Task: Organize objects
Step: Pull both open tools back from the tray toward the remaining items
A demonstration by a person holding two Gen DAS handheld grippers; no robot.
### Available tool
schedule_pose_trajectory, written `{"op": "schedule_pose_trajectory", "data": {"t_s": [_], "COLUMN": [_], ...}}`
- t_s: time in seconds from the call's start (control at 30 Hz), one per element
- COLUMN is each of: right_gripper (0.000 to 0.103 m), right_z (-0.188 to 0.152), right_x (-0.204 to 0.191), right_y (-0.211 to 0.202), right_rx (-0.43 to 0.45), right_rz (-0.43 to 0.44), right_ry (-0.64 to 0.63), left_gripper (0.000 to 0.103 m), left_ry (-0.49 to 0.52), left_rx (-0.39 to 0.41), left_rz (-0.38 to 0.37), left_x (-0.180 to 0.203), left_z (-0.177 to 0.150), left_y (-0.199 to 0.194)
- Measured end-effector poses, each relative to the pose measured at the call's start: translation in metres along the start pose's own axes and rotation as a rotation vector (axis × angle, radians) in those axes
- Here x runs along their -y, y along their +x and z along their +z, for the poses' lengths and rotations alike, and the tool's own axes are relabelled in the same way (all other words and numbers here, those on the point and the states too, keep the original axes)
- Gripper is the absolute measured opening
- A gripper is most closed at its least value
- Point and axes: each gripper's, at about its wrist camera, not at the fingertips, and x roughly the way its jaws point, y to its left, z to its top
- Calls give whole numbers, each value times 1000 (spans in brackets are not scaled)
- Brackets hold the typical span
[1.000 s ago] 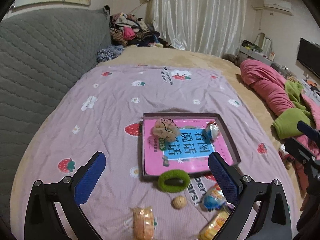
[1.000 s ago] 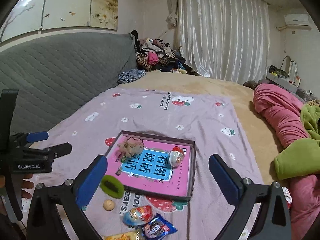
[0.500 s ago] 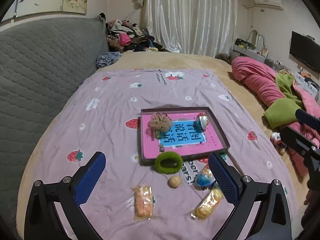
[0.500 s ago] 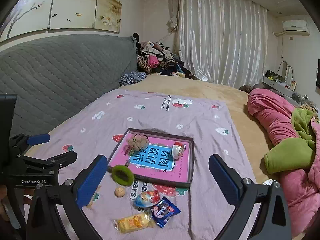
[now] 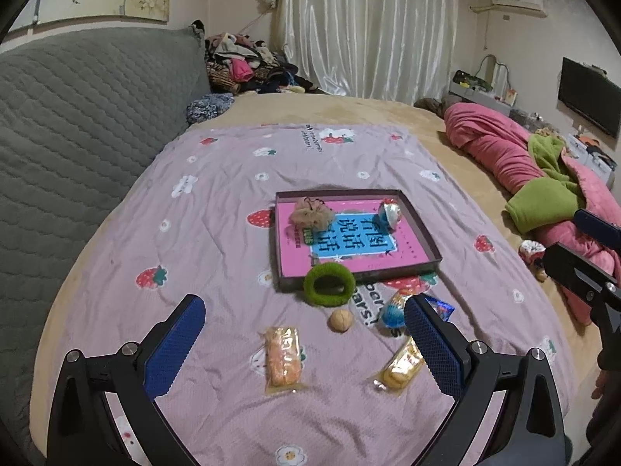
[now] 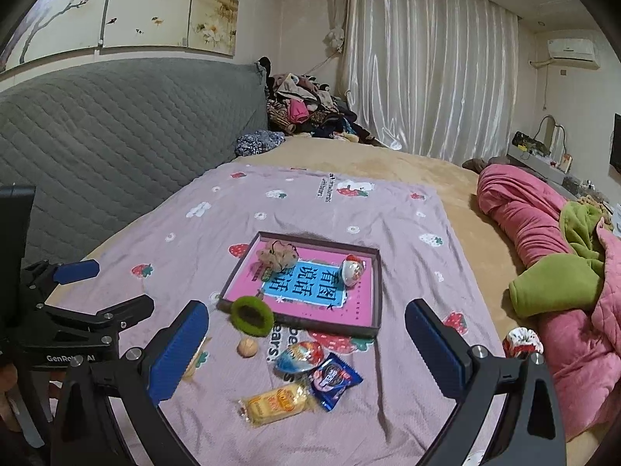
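Snacks and small things lie scattered on a lilac strawberry-print blanket (image 5: pixel 217 209) spread over the bed, just in front of a shallow dark-rimmed tray (image 5: pixel 421 229) with a pink and blue printed floor. Inside the tray, a beige scrunchie (image 5: pixel 313 214) sits at the far left corner and an egg-shaped toy (image 5: pixel 389 214) at the far right. A fuzzy green hair tie (image 5: pixel 329 284) leans against the tray's near rim, touching it. Just in front of it rests a walnut (image 5: pixel 341 320). To the walnut's right lies a shiny blue and red foil snack (image 6: pixel 299 356), with a blue wrapped packet (image 6: pixel 334 379) touching its near side. A yellow cake packet (image 6: pixel 276 404) lies nearest on the right, and an orange wafer packet (image 5: pixel 283 355) lies nearest on the left.

Both tools hover above the near edge of the blanket, holding nothing. The left gripper (image 5: pixel 304 339) has its blue-padded fingers (image 5: pixel 174 345) spread wide. The right gripper (image 6: pixel 306 347) is likewise spread wide, fingers (image 6: pixel 436 351) well apart. The pink quilt (image 6: pixel 524 213) and a green blanket (image 6: pixel 555 283) are bunched at the bed's right side, and a small red and white thing (image 6: pixel 522 341) lies beside them.
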Motion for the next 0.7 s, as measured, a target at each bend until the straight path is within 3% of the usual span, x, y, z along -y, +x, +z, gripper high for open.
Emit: {"op": "schedule_pose_trajectory", "data": {"t_s": [0.7], "right_gripper": [102], "right_z": [-40], "right_x": [-9], "right_y": [1], "right_rx": [-64], "right_rz": [-29], "right_ry": [-20], "left_gripper": [102], "left_ry": [-19], "left_rx": [-58], "left_rz": [-4], "left_x": [-5], "left_z": [-50], "left_y": [11]}}
